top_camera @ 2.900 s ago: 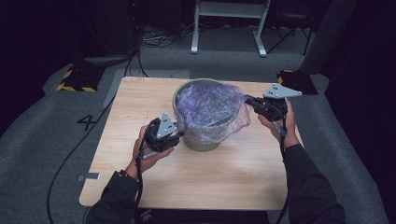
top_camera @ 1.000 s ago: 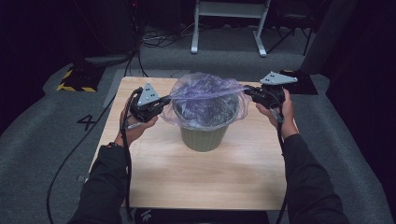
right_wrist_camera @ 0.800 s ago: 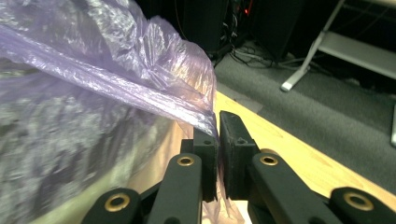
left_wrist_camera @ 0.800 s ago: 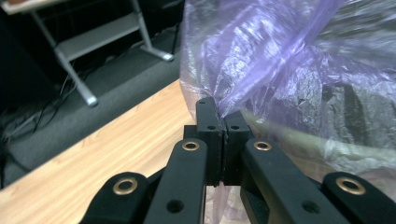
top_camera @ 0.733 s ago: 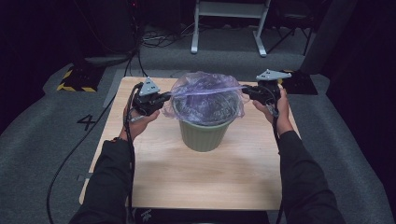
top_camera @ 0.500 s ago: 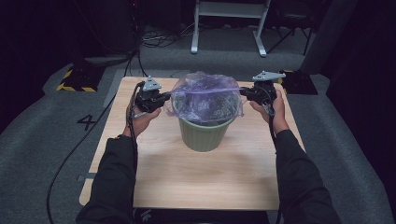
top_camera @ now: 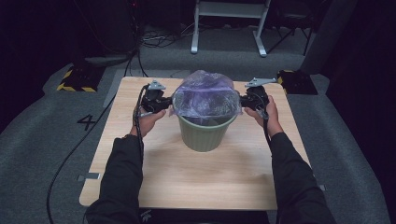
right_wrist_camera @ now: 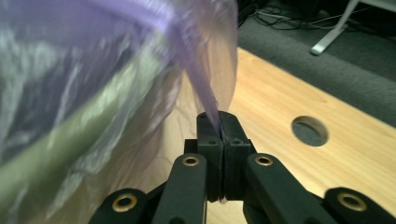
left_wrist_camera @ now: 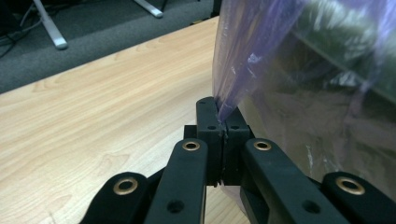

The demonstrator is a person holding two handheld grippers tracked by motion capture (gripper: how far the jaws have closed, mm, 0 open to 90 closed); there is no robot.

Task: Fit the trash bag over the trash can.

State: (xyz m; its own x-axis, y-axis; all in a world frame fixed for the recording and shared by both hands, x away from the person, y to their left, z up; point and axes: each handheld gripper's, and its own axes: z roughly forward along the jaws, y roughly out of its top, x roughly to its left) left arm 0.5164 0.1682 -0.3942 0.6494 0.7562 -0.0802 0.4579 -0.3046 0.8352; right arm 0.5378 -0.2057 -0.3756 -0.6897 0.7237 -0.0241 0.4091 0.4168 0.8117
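Left gripper (top_camera: pixel 161 103) and right gripper (top_camera: pixel 246 99) each pinch the translucent purple plastic bag (top_camera: pixel 205 95); lower evenly over the green ribbed bin (top_camera: pixel 205 133), frame centre.

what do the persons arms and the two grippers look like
Both arms wear dark long sleeves. The left gripper and right gripper are black, each topped by a grey three-cornered plate. A black cable trails from each. Up close, the jaw links show brass-coloured rivets.

A light wooden table (top_camera: pixel 196 179) stood on grey carpet. One green bin (top_camera: pixel 205 135) rested directly on its top, near the far middle. A round hole (right_wrist_camera: pixel 309 130) pierced the tabletop.
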